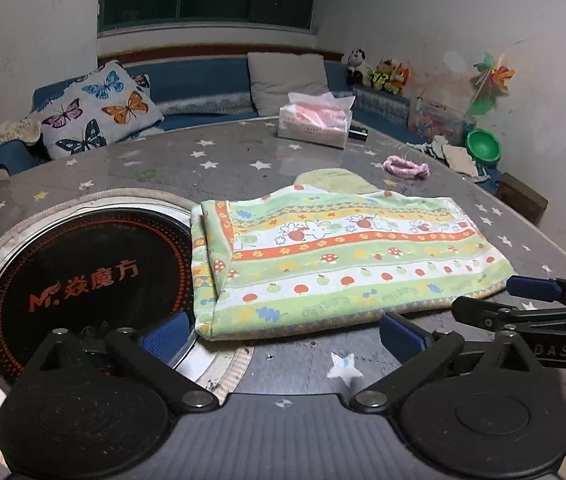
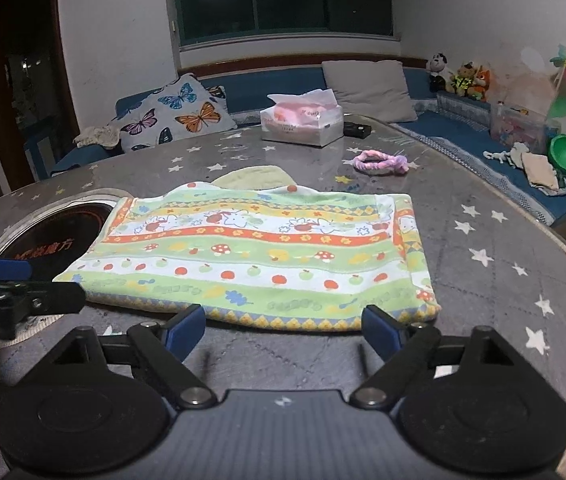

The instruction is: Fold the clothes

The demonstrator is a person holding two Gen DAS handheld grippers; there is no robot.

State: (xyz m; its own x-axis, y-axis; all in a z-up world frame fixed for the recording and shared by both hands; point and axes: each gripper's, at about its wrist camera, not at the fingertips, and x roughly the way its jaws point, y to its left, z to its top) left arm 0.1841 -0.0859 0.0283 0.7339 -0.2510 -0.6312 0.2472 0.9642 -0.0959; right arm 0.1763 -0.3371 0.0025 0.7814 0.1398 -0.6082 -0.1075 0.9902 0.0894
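striped cloth [image 2: 251, 256] — just beyond open tongs [image 2: 283, 326]

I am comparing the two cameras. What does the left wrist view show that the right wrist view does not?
Only the left wrist view shows the full round black cooktop with orange lettering, and the right gripper entering sideways.

Only the right wrist view shows the dark wooden door and the left gripper.

Both show the folded green striped cloth, the pink tissue pack and the pink hair band.
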